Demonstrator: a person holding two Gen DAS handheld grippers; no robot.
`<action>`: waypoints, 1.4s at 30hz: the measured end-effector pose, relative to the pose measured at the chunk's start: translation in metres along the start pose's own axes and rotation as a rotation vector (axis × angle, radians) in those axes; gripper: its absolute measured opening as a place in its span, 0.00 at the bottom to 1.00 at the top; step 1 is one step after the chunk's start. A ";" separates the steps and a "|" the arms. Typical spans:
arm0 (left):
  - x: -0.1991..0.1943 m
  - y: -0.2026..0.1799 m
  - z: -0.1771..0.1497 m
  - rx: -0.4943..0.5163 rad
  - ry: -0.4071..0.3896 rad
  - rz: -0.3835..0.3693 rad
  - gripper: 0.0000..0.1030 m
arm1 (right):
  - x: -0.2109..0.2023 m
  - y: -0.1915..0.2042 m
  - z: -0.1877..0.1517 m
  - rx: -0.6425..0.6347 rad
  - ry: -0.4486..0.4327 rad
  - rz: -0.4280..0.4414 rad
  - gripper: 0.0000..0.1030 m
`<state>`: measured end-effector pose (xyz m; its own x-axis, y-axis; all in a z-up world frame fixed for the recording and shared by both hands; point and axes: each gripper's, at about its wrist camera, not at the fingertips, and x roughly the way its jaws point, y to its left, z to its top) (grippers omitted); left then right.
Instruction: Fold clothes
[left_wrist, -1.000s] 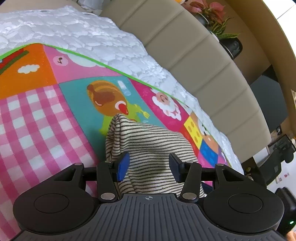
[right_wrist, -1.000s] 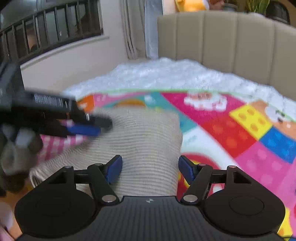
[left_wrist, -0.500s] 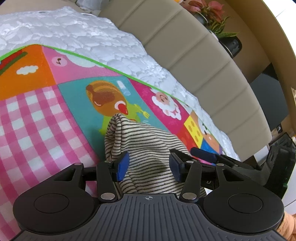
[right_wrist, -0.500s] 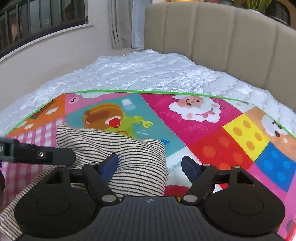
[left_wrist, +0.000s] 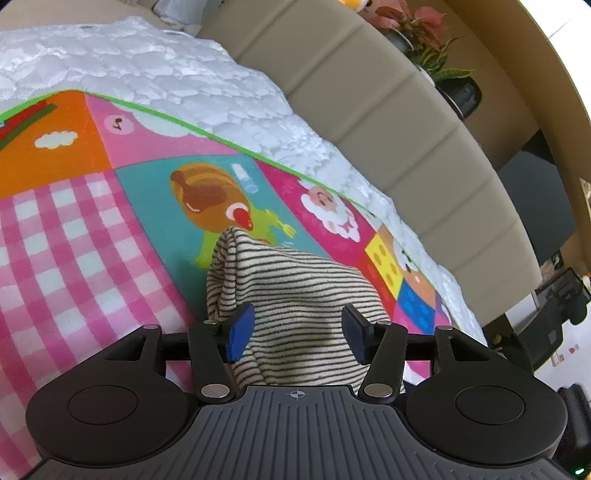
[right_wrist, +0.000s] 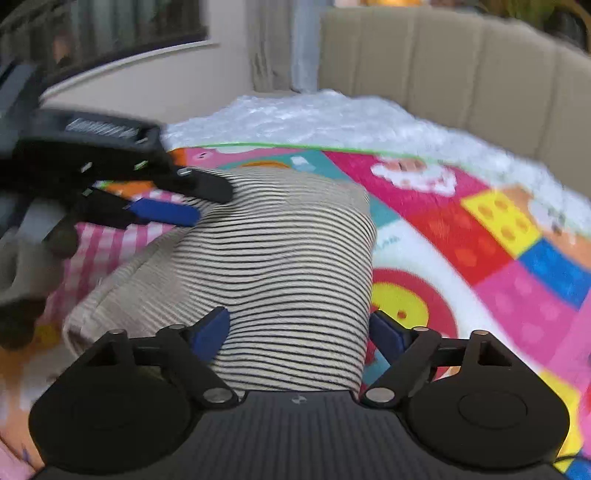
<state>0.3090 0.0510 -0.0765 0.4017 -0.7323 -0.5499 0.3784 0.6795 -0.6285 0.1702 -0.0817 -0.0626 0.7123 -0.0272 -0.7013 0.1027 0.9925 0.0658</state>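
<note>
A folded cream garment with thin black stripes (left_wrist: 295, 288) lies on a colourful play mat (left_wrist: 92, 229) spread over the bed. My left gripper (left_wrist: 297, 332) hovers over the garment's near end, open, with the cloth showing between its blue pads. In the right wrist view the same garment (right_wrist: 288, 258) fills the middle. My right gripper (right_wrist: 299, 334) stands open above its near edge, one pad on either side of the fold. The left gripper (right_wrist: 192, 201) shows blurred at the garment's far left corner, also open.
A white quilted mattress cover (left_wrist: 184, 74) surrounds the mat. A beige padded headboard (left_wrist: 406, 122) runs along the far side, with a potted plant (left_wrist: 436, 48) behind it. A window and curtain (right_wrist: 273, 48) are at the back left.
The right gripper has swung back in over the garment and its view is blurred by motion. It has left the left wrist view. The left gripper has barely moved.
</note>
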 end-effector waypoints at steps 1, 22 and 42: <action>-0.002 -0.001 0.000 0.003 -0.001 0.005 0.57 | 0.000 -0.001 0.000 0.002 0.002 0.002 0.82; -0.019 -0.011 -0.010 -0.007 0.066 0.092 0.77 | -0.003 -0.005 -0.011 -0.012 -0.057 -0.007 0.95; -0.011 -0.020 -0.008 0.082 -0.013 0.020 0.46 | -0.001 -0.021 -0.011 0.098 -0.057 0.035 1.00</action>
<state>0.2904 0.0452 -0.0627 0.4207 -0.7183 -0.5541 0.4370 0.6957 -0.5701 0.1601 -0.1010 -0.0711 0.7544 -0.0026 -0.6564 0.1426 0.9768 0.1600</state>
